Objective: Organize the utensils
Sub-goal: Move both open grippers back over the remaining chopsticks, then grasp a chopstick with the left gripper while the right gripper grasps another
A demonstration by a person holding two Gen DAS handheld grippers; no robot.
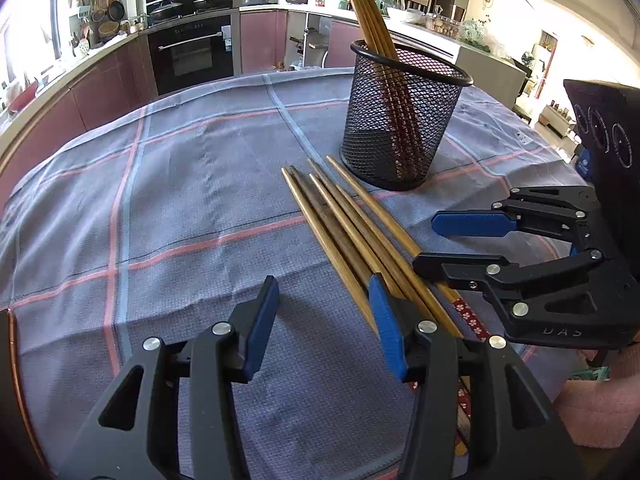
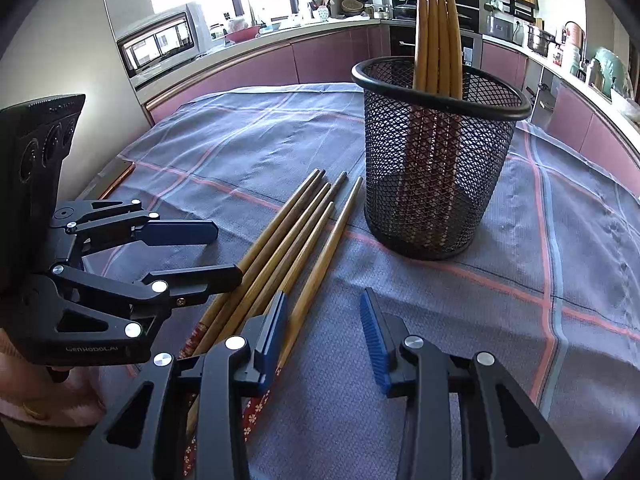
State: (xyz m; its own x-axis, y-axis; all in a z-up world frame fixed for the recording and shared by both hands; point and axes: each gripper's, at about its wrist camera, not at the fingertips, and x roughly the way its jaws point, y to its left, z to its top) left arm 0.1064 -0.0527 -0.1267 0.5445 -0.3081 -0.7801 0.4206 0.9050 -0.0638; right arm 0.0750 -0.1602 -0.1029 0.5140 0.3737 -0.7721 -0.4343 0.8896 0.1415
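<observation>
Several wooden chopsticks (image 1: pixel 348 224) lie side by side on the checked cloth, in front of a black mesh cup (image 1: pixel 404 120) that holds several more chopsticks upright (image 1: pixel 368 12). My left gripper (image 1: pixel 324 292) is open and empty, its right finger over the lying chopsticks. My right gripper (image 1: pixel 440 240) is open beside them on the right. In the right wrist view the lying chopsticks (image 2: pixel 292 240) are left of centre, the mesh cup (image 2: pixel 436 160) is ahead, my right gripper (image 2: pixel 324 312) is open and the left gripper (image 2: pixel 224 252) is open at the left.
A grey-blue cloth with pink lines (image 1: pixel 160 208) covers the table. Kitchen counters and an oven (image 1: pixel 192 52) stand beyond the far edge. The table's wooden rim (image 1: pixel 16 344) shows at the left.
</observation>
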